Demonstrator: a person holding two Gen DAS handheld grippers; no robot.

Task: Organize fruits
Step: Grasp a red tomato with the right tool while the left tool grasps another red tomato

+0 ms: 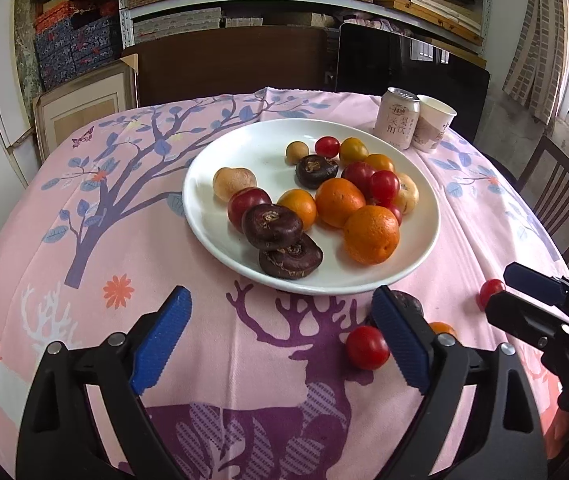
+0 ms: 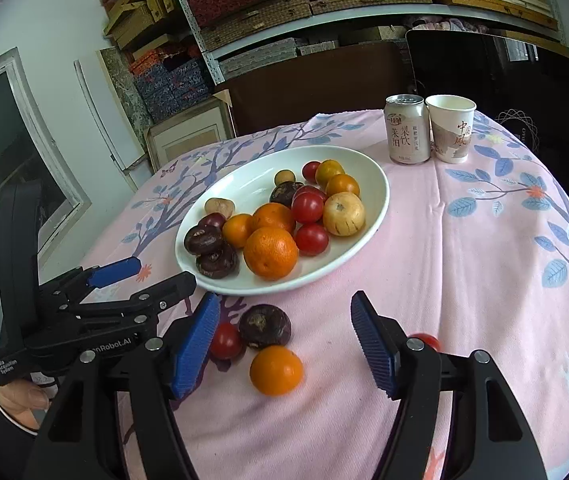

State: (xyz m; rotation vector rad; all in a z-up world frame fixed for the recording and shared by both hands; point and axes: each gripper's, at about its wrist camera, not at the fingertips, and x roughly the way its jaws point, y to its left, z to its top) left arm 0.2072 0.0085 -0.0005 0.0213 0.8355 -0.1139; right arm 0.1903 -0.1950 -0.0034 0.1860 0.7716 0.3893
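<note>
With my right claw (image 2: 284,344) spread wide and empty, the small orange (image 2: 276,370) lies on the cloth just ahead between its fingers, light, round, firm and apt to roll, so I'd pinch across its middle.

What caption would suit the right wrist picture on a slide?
Open blue-padded tongs hover over a loose orange tangerine near a white plate of fruit.

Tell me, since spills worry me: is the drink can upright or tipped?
Upright. The can stands on its base on the tablecloth beside the paper cup, its top facing up. Whether it has been opened, cannot tell.
</note>
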